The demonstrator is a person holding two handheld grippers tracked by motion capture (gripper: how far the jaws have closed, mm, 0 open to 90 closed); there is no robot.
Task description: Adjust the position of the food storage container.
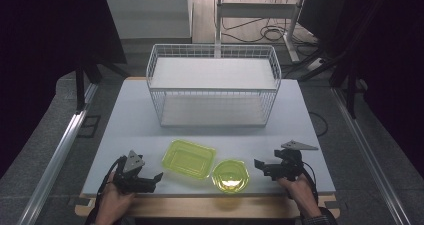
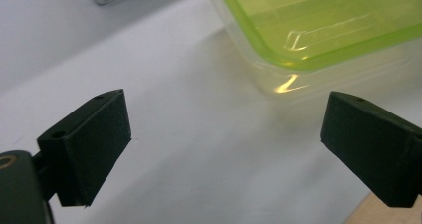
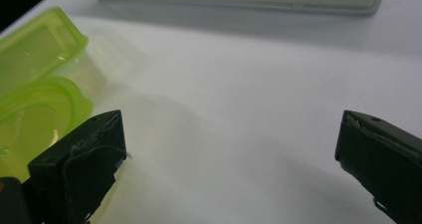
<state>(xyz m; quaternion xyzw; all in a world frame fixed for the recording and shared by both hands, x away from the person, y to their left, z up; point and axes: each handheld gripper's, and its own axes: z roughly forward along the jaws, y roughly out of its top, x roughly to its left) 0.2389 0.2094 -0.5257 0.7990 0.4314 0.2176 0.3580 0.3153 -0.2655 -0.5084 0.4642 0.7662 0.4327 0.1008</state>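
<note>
White table (image 1: pixel 300 130) (wire basket (image 1: pixel 212 85) at back), dark surroundings

No readable text, label, brand, number or sign on anything in view.

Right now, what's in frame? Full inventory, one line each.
rectangular container: 1, translucent yellow-green, near edge of the table, left of centre
round container: 1, translucent yellow-green, just right of the rectangular one, at the near edge
wire basket rack: 1, white, two white shelves, far half of the table
table: 1, white top with a wooden edge
desk frame: 1, white, on the floor behind the table, cables beside it
hands: 2, coming in from the bottom edge, one per tongs
left tongs: 1, black, open, nothing between the jaws, beside the rectangular container
right tongs: 1, black, open, nothing between the jaws, right of the round container
</note>
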